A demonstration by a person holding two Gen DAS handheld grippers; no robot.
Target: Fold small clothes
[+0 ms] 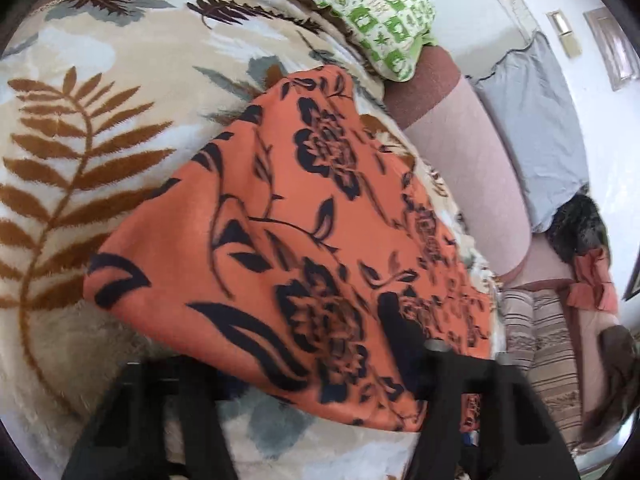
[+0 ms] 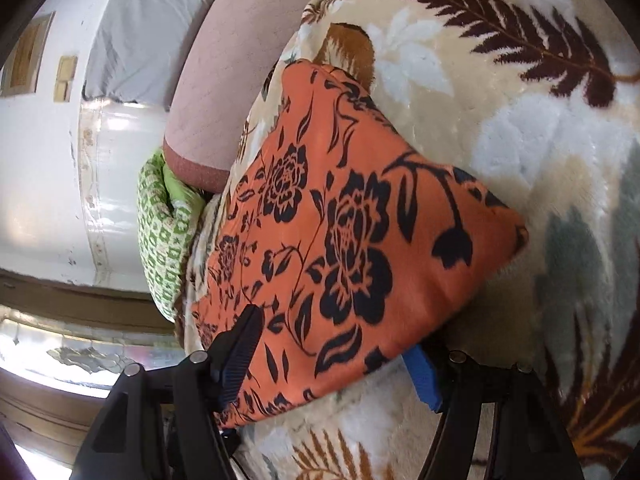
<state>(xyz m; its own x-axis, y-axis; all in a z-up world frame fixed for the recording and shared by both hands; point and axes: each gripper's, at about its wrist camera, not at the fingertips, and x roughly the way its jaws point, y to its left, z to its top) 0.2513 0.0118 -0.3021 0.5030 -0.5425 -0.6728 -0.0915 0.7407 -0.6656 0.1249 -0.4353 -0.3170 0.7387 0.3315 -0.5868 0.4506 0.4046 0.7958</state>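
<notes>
A: How do the two grippers sit?

B: Both tilt downward over the bed. The left gripper (image 1: 304, 384) comes in low at the near edge of the orange floral garment (image 1: 288, 240), and the right gripper (image 2: 332, 364) slants in over the same cloth (image 2: 352, 240) from its own side.

A: Is the left one gripping?

B: Its right finger (image 1: 448, 376) lies over the garment's near corner, and the other finger (image 1: 160, 408) sits on the blanket beside the cloth. The jaws stand partly apart; whether the pads pinch the fabric I cannot tell, as the tips blur.

A: And the right?

B: Its jaws are pressed onto a fold of the garment. The ribbed black pad (image 2: 240, 356) lies on top of the cloth, and the blue pad (image 2: 424, 376) shows beneath the edge.

A: Where does the garment lie?

B: Folded into a rough square on the plush fern-print blanket (image 1: 80, 152), with a green patterned pillow (image 1: 376, 12) beyond it, near the wall.
</notes>
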